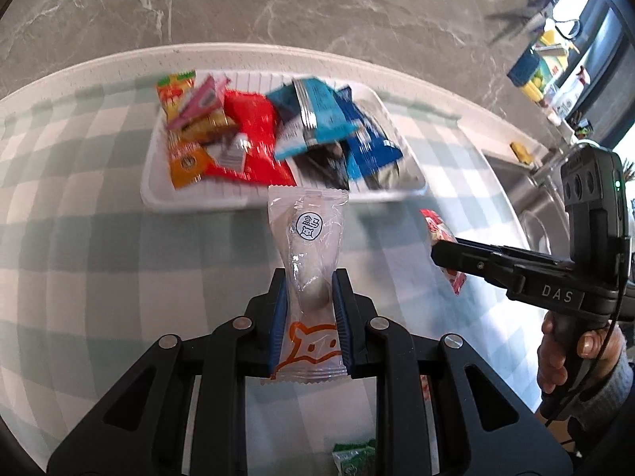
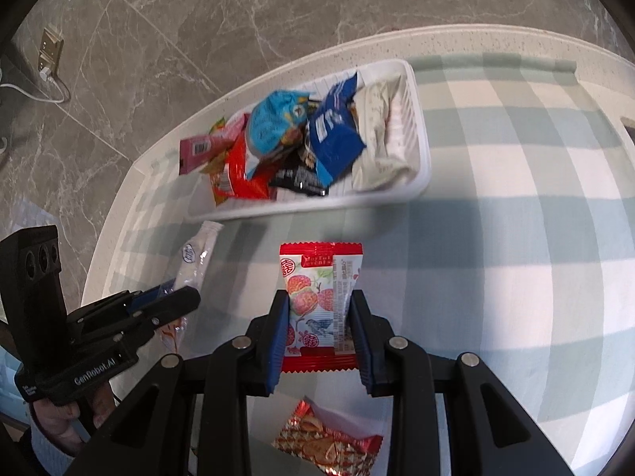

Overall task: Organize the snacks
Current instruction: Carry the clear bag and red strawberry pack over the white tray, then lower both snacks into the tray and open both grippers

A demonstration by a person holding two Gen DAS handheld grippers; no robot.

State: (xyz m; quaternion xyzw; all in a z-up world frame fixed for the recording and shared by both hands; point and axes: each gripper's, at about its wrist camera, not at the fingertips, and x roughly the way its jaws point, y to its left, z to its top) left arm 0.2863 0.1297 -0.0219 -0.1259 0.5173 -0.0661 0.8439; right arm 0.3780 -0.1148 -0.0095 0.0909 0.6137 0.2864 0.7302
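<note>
Gripping a clear-wrapped snack (image 1: 307, 277), our left hand-held gripper (image 1: 308, 297) holds it above the checked counter (image 1: 99, 258); our right hand-held gripper (image 2: 319, 317) clamps a red strawberry packet (image 2: 321, 301). Beyond both, the white tray (image 2: 416, 127) holds heaped snacks.

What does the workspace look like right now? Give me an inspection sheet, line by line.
Surface: counter under a green-and-white checked cloth.
Job's things: white tray piled with mixed snack packets; clear packet and red fruit-print packet held above the cloth.
Clutter: red-gold packet and green packet loose on the cloth.
Grippers: left gripper shut on the clear packet; right gripper shut on the red fruit-print packet.
Cables: white charger lead on the floor; thin black wire by the right handle.
Surroundings: grey marble floor, sink, cluttered shelf.
</note>
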